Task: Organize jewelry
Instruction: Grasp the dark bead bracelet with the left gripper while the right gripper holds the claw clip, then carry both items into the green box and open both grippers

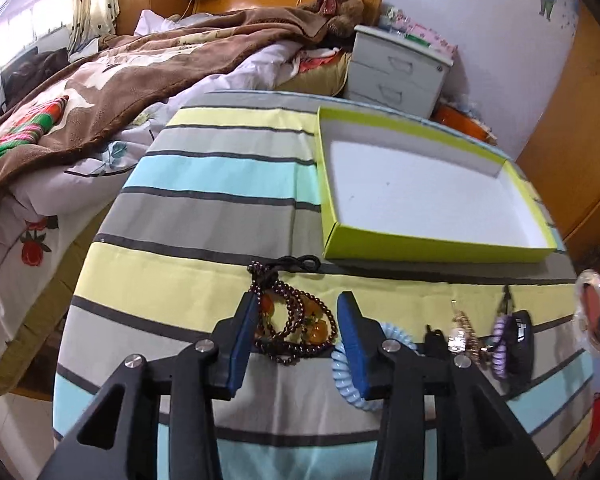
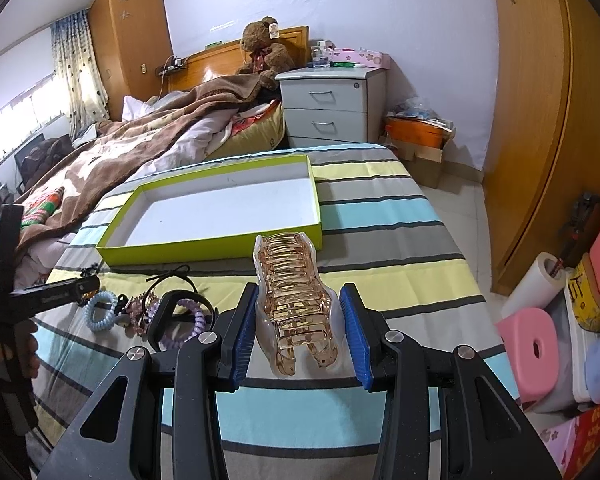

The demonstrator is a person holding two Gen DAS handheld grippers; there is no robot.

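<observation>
Home bedroom, unmade bed (image 2: pixel 140 144), teddy bear (image 2: pixel 264 48), nightstand (image 2: pixel 328 108)

A dark maroon bead bracelet (image 1: pixel 296 320) with amber-orange stones lies coiled on the striped cloth between the left gripper's (image 1: pixel 296 332) spread fingers, its black cord trailing ahead. A pale blue spiral hair tie (image 1: pixel 342 376) sits under the right finger of that tool. Further right lie a gold ornament (image 1: pixel 462 336) and a lilac spiral tie (image 1: pixel 500 344) (details too small to tell). A translucent amber claw clip (image 2: pixel 296 304) lies lengthwise between the right gripper's (image 2: pixel 300 320) parted fingers. Ahead of both tools sits a shallow lime-green box (image 2: pixel 204 246), white inside.
</observation>
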